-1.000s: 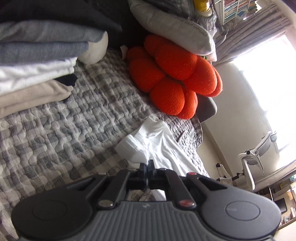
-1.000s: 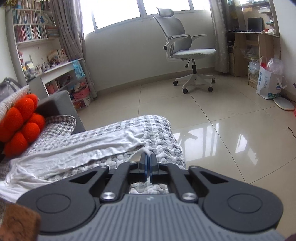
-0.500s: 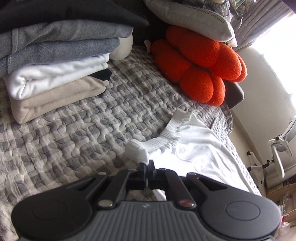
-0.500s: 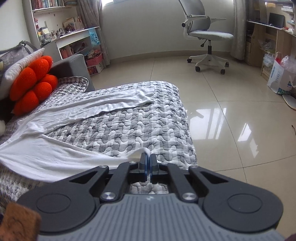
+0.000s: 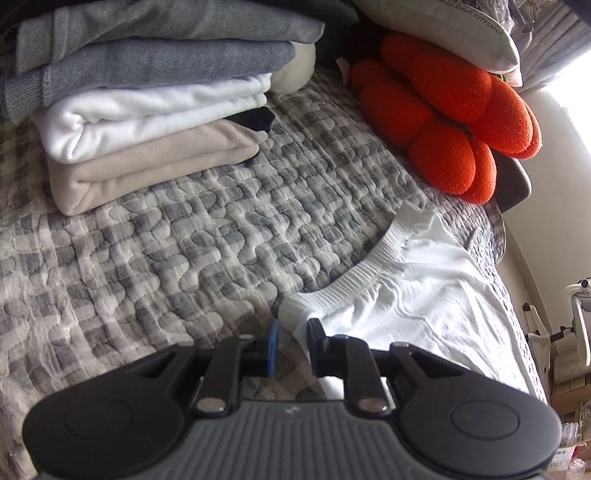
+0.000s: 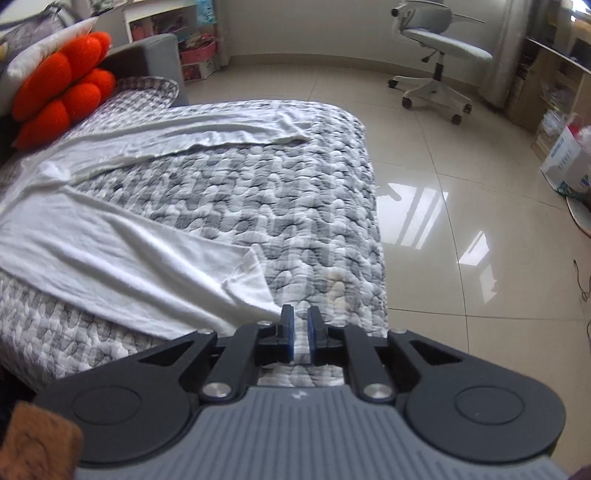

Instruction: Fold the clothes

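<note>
- Left gripper (image 5: 291, 334): jaws parted by a narrow gap, nothing clamped; the waistband corner of the white trousers (image 5: 417, 295) lies at the tips, touching or just beside the right finger, which of the 2 cannot be told.
- Right gripper (image 6: 301, 319): jaws slightly apart, nothing held; the cuff of the near trouser leg ends just beside its left finger, on the quilt.
- White trousers (image 6: 122, 258): task item, spread flat on the bed, ribbed waistband toward the stack end, 2 legs running toward the foot of the bed and splayed apart, quilt visible between them. Some wrinkles along both legs.
- Bed quilt (image 5: 166, 258): grey-and-white check, padded; carries all items.
- Stack of folded clothes (image 5: 147, 110): at least 4 pieces, beige at the bottom, white above it, grey above that; well apart from the trousers. Judged as finished work.
- Orange flower cushion (image 5: 443, 122): at the head end, near the waistband, not touching it.
- Pillow (image 5: 443, 26): resting on the cushion.
- Office chair (image 6: 439, 48): on the tiled floor, well apart from the bed.
- Task status, as a judgement: trousers laid out, not yet folded. Remaining: bring 1 leg over the other, fold lengthwise sections, add to the stack.
</note>
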